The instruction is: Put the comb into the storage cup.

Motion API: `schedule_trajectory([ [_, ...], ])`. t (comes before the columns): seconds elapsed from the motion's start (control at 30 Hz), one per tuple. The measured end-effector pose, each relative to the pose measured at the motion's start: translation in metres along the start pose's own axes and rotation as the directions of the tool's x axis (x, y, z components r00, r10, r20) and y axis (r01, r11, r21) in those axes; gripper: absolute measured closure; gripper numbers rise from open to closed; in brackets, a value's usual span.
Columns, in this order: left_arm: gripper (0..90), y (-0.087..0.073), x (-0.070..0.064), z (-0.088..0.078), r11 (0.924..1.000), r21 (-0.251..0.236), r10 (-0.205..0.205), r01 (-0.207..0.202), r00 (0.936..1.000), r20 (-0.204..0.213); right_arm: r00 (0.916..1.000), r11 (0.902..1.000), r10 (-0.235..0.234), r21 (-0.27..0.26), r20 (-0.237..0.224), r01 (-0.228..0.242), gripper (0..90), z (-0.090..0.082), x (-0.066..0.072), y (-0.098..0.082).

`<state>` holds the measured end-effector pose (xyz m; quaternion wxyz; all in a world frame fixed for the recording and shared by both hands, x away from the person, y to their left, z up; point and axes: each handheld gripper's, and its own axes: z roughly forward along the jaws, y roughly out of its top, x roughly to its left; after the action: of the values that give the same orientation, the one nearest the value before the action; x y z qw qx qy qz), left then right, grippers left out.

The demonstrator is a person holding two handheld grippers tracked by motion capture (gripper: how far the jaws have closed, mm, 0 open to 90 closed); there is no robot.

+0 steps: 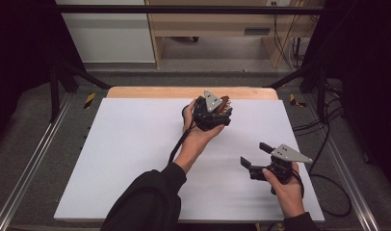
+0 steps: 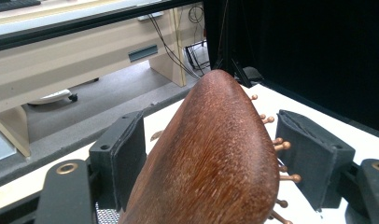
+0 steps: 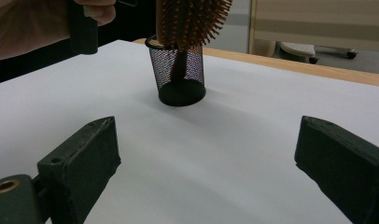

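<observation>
Left gripper (image 1: pixel 217 111) positioned over the far middle of the white table (image 1: pixel 136 159), above a black mesh cup (image 3: pixel 180 77). Wooden hairbrush (image 2: pixel 211 158) standing handle-down in the cup, bristled head rising above the rim. Seen in the left gripper view between the two black jaws, smooth brown back toward the camera, bristle pins pointing to the right jaw. Left jaw close against the brush's edge, contact not clear; right jaw clear of the pins with a gap showing. Grip released, jaws parted around the brush head.

Right gripper (image 1: pixel 254 156) held low at the near right of the table, well apart from the cup, jaws spread wide with nothing between them.

Table covered by a plain white sheet, unmarked, with a wooden edge (image 1: pixel 188 92) exposed along the far side. Cup resting on the sheet near that far edge. Metal rails (image 1: pixel 25 173) flanking the table on both sides, grey floor beneath. Black frame bars (image 1: pixel 184 8) crossing overhead. Pale wooden cabinet (image 1: pixel 217 24) against the back wall, cables (image 1: pixel 285 43) hanging beside it. Dark curtains (image 1: pixel 367 72) at left and right. Black cables (image 1: pixel 328 144) trailing over the floor at the right.
</observation>
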<state>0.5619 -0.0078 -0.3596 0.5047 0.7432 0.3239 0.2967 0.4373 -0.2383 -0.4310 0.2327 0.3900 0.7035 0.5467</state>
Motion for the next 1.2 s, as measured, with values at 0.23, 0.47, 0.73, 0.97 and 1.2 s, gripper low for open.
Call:
schedule_trajectory([
  [0.23, 21.3, -0.001, -0.003, 0.0, 0.9996, 0.003, 0.027, -0.027, 0.9996, -0.007, 1.0, 1.0, 0.001, -0.001, 0.0, -0.001, 7.0, 0.0, 0.0, 0.0],
  [0.47, 10.1, -0.002, -0.004, -0.004, 0.9983, -0.017, 0.055, -0.055, 0.9985, -0.007, 1.0, 1.0, 0.002, -0.001, 0.0, -0.002, 7.0, 0.0, 0.0, 0.0],
  [0.73, 4.9, -0.007, 0.0, -0.013, 0.9967, -0.049, 0.066, -0.065, 0.9977, 0.012, 1.0, 1.0, 0.0, 0.0, 0.001, 0.0, 7.0, 0.0, 0.0, 0.0],
  [0.97, 4.0, -0.011, 0.006, -0.023, 0.9964, -0.063, 0.059, -0.058, 0.9981, 0.018, 1.0, 1.0, -0.002, 0.004, 0.003, 0.002, 6.8, 0.001, 0.0, 0.0],
  [1.2, 3.8, -0.011, 0.008, -0.03, 0.9954, -0.074, 0.063, -0.062, 0.9977, 0.023, 1.0, 1.0, -0.005, 0.005, 0.005, 0.005, 6.8, 0.001, 0.0, 0.0],
])
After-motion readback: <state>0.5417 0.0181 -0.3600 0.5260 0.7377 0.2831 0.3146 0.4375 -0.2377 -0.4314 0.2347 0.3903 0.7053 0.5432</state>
